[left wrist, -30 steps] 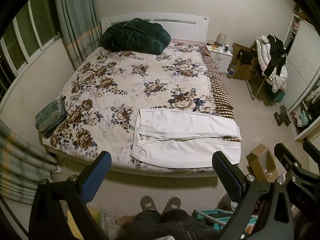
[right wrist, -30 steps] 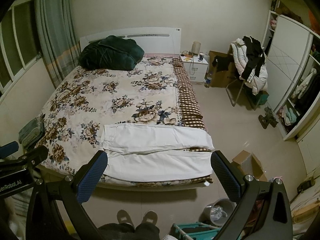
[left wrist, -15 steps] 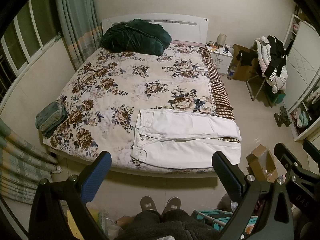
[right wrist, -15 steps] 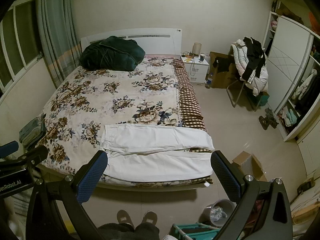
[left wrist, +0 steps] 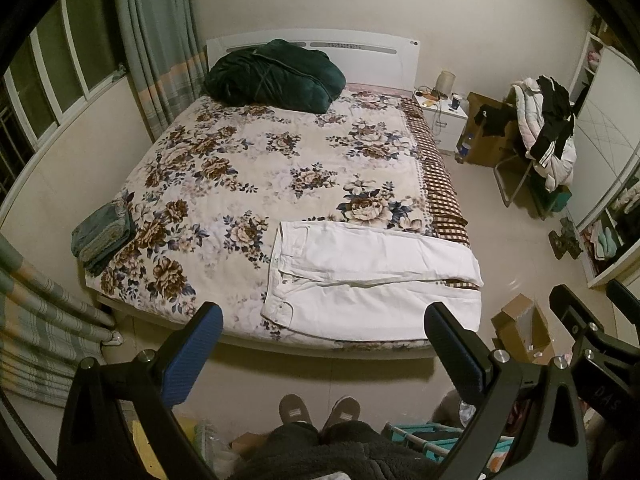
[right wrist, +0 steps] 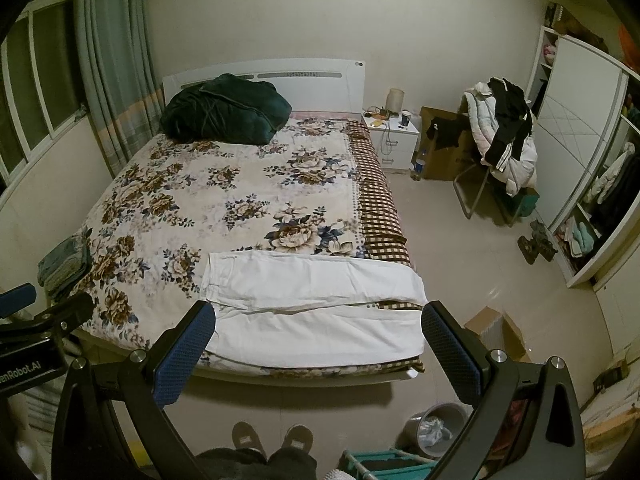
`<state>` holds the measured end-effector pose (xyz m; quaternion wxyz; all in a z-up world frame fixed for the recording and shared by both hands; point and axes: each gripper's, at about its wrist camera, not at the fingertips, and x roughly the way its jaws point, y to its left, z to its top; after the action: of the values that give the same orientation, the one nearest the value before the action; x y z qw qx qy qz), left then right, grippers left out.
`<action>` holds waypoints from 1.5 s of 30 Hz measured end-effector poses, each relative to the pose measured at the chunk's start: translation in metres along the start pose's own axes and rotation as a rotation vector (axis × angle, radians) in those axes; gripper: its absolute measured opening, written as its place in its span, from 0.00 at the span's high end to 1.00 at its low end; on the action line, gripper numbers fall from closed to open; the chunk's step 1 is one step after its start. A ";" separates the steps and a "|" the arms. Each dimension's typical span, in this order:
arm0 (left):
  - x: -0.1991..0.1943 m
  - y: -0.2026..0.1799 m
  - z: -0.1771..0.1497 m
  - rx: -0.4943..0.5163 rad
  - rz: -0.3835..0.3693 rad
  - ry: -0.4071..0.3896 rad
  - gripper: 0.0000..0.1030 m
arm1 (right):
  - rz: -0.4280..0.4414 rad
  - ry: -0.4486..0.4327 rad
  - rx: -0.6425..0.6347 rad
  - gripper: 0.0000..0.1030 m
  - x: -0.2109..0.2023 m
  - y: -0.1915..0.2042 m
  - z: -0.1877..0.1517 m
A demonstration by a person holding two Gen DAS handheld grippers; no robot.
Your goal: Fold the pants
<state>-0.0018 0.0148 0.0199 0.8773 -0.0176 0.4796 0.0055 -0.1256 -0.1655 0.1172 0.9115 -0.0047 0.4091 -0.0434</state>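
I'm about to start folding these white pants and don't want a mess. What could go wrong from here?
The white pants lie at the bed's foot edge, cuffs near the corner, so a careless pull may drag them onto the floor. The lower leg is loosely aligned with the upper one; folding now could lock in creases. Both the left gripper and right gripper are open and away, so each grab may catch the floral bedspread too.

The person is cut off at the bottom edge; items on the nightstand are too small to tell.
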 end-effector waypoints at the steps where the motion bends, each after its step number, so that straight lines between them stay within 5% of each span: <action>1: 0.000 0.000 0.000 0.000 0.001 0.000 0.00 | 0.000 0.001 -0.001 0.00 -0.001 0.002 0.000; 27: -0.011 -0.007 0.016 -0.013 0.019 -0.006 0.00 | 0.012 0.032 -0.010 0.00 0.001 0.017 -0.003; 32: 0.018 -0.010 0.027 -0.039 0.073 -0.024 0.00 | 0.001 0.070 0.027 0.00 0.080 -0.008 0.001; 45: 0.187 -0.035 0.077 -0.013 0.251 0.033 0.00 | -0.080 0.150 0.109 0.00 0.301 -0.060 0.037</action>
<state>0.1648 -0.0191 -0.0954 0.8616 0.0365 0.4923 0.1180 0.0967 -0.2517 -0.0797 0.8747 0.0318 0.4727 -0.1020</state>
